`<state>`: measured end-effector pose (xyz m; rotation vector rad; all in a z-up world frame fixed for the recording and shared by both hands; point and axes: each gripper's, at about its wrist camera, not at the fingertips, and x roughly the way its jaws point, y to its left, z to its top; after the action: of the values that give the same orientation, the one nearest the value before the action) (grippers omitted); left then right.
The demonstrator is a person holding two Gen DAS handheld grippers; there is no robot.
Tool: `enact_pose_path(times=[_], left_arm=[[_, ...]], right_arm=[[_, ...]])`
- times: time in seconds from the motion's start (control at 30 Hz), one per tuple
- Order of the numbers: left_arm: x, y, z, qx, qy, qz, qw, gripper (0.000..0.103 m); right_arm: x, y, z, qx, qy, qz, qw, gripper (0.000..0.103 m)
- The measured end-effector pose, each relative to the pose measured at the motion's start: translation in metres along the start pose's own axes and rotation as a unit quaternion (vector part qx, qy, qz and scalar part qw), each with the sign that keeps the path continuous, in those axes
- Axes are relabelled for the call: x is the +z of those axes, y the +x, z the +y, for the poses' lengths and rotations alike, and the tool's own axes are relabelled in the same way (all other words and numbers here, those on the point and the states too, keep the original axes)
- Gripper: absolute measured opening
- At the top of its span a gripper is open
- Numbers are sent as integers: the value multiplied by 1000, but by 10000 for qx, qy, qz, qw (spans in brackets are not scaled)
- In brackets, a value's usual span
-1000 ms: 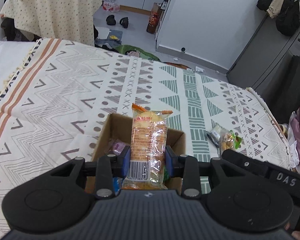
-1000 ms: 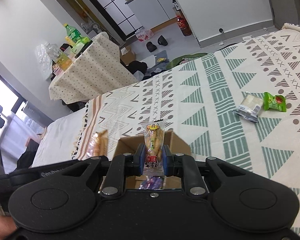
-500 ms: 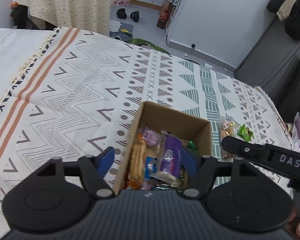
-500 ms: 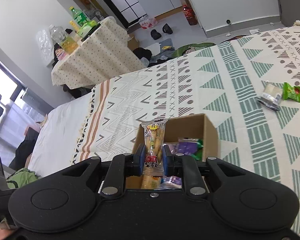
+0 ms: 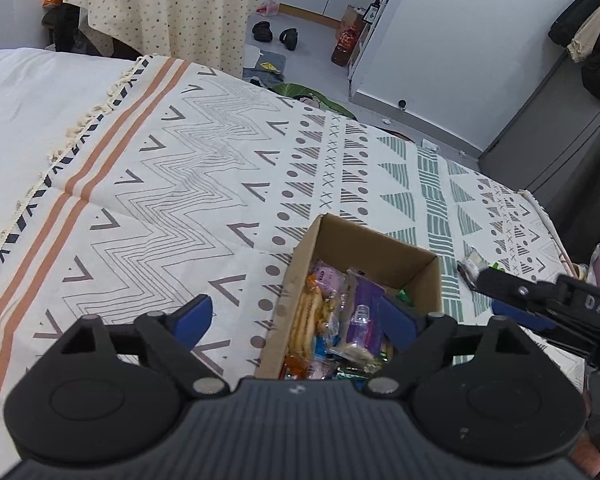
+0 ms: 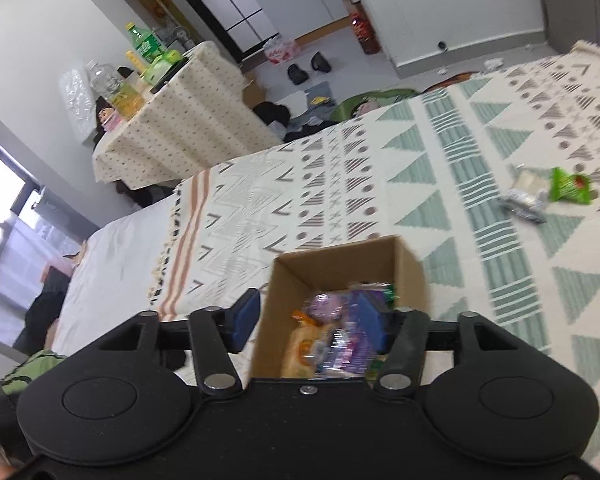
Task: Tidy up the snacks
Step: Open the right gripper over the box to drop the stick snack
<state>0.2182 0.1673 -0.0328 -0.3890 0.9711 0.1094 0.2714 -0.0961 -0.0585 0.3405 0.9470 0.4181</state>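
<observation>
Left gripper [image 5: 294,320] hangs over the near left edge of the cardboard box [image 5: 374,242], jaws wide apart, nothing between them. Right gripper [image 6: 306,320] likewise spread and empty, straddling the same box [image 6: 342,258] from above. Box sits on the patterned blanket [image 5: 204,184] on the bed; inside, a jumble of packets, orange, purple, blue. Two loose snacks remain on the blanket, well apart from the box: a clear-wrapped packet [image 6: 526,196] and, touching it, a green packet [image 6: 570,186]. Both lie to the right of the box, up-right of the right gripper, so that hand looks nearer. Clear packet's long axis runs diagonally, down to the right. Likely next: swing right, align jaws across its short side.
</observation>
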Motion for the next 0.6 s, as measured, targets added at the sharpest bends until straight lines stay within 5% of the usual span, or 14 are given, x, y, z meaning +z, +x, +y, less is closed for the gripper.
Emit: enact_pose_path(times=[0.2, 0.6], left_arm=[[1, -8, -21, -129, 103, -172, 9997, 103], [2, 3, -86, -496, 379, -217, 9978, 103]], right_arm=[[4, -29, -35, -271, -2, -131, 9995, 72], [9, -74, -100, -640, 14, -514, 9966, 97]])
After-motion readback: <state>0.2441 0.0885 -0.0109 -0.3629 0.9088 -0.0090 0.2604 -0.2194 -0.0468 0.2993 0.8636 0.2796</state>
